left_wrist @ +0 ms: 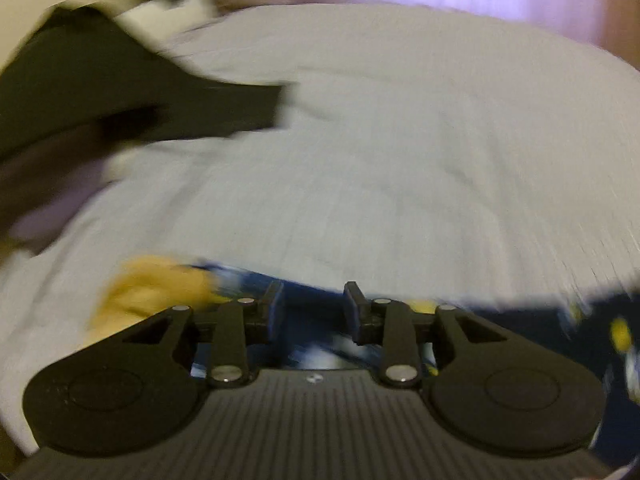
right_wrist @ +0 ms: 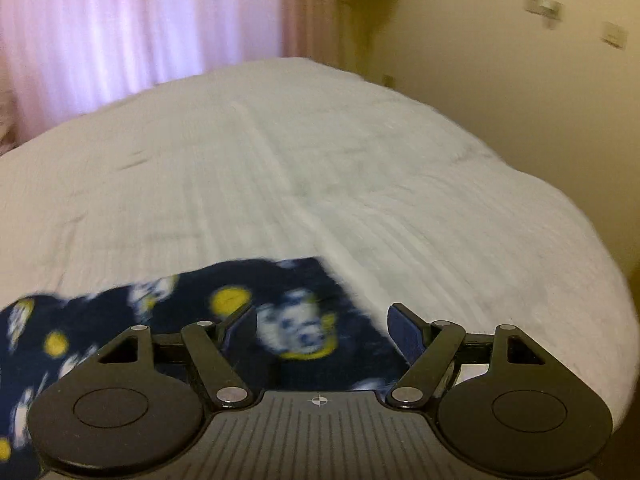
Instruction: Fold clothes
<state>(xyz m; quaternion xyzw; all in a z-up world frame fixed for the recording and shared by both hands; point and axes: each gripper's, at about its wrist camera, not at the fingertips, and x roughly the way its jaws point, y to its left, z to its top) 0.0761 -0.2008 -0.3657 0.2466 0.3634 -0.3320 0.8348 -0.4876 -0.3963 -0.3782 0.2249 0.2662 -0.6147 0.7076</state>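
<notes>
Navy fabric printed with yellow discs and white figures, the patterned garment (left_wrist: 316,344), lies under the left gripper (left_wrist: 314,308) in the left wrist view, at about 6 o'clock on the white bedcover (left_wrist: 400,140); the jaws stand a little apart with cloth behind them, and through the blur I cannot tell whether any fabric sits between the fingers. A yellow piece of cloth (left_wrist: 156,288) shows at 8 o'clock, and a dark garment (left_wrist: 120,92) lies at 10 o'clock beside a pale bundle, well apart from the patterned one. From the right wrist view the same patterned garment (right_wrist: 180,320) spreads from 6 toward 8 o'clock, one straight edge running up to a corner near the middle; the right gripper (right_wrist: 322,328) hangs over that edge with its jaws wide apart, holding nothing. How far the folding has come cannot be judged from this. The risk I see: the soft bedcover may ruck up with the cloth if a finger digs in, and a grip that catches only one layer would drag the garment askew. Both views are smeared by motion. Beyond the bed hang pinkish curtains (right_wrist: 132,24) at 11 o'clock and a yellowish wall (right_wrist: 500,80) at 2 o'clock.
</notes>
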